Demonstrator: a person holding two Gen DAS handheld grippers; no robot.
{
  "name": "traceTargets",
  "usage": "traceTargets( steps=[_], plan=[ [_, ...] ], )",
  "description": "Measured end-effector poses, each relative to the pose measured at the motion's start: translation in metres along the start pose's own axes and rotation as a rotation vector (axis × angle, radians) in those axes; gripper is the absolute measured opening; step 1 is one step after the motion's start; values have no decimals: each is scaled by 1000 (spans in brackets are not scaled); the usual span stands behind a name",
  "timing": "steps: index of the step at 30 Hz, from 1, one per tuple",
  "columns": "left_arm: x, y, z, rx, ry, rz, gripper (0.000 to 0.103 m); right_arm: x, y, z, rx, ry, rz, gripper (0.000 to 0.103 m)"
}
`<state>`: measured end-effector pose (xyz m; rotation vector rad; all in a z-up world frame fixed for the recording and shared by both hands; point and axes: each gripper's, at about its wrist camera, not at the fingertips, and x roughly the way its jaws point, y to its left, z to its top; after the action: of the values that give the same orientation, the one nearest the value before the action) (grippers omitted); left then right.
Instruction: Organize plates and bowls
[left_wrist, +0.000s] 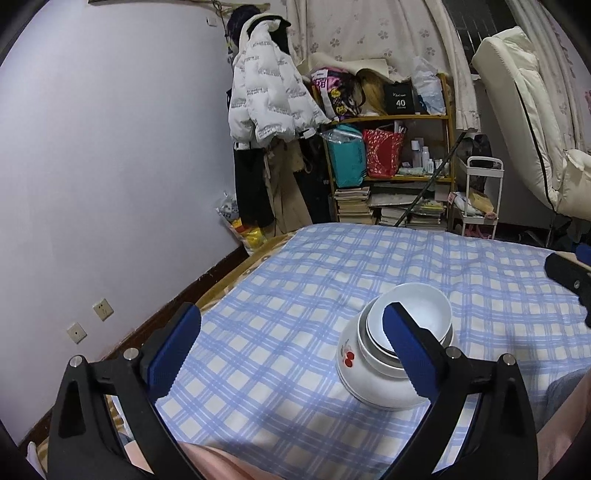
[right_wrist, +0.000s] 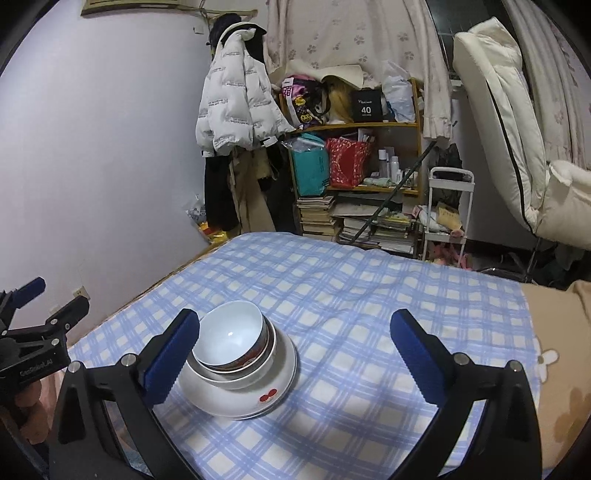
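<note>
Bowls and plates sit in 1 stack (right_wrist: 240, 362) on the blue checked sheet (right_wrist: 351, 302) that covers the bed. I count about 4 pieces, but I cannot be sure. On top is a white bowl (right_wrist: 231, 338) with a shiny spot inside. Under it is a bowl with a dark rim (right_wrist: 271, 341), and at the bottom is a wide white plate with a red cherry mark (right_wrist: 267, 397).

My left gripper (left_wrist: 291, 354) has its 2 blue pads spread wide apart. It holds nothing. From its camera the stack (left_wrist: 395, 354) is near and to the right, partly behind the right pad (left_wrist: 402, 343).

My right gripper (right_wrist: 295, 360) is spread wide too, and it holds nothing. From its camera the stack is near and to the left, just beside the left pad (right_wrist: 170, 358). I cannot tell if the pad touches the bowl.

Far away I see a wooden shelf (right_wrist: 354, 127) full of bags and bottles, with piles of books (right_wrist: 317, 216) under it. A white puffy coat (right_wrist: 236, 107) hangs on the left. A cream chair (right_wrist: 513, 129) is on the right.
</note>
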<state>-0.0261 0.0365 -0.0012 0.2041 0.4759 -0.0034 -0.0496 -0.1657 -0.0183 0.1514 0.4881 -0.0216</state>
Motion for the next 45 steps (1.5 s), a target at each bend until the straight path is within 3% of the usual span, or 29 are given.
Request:
traceTargets(
  steps=[9,15,45],
  plan=[
    [11,-4,-3,11,4,22,98,9,-1,-4,-8,-3,-54,103],
    [17,-5,-3,7,16,29,98,17,3,-7,-32,29,-64,103],
    [8,-5,-5,8,3,18,98,10,-5,-5,-31,12,-94,103]
  ],
)
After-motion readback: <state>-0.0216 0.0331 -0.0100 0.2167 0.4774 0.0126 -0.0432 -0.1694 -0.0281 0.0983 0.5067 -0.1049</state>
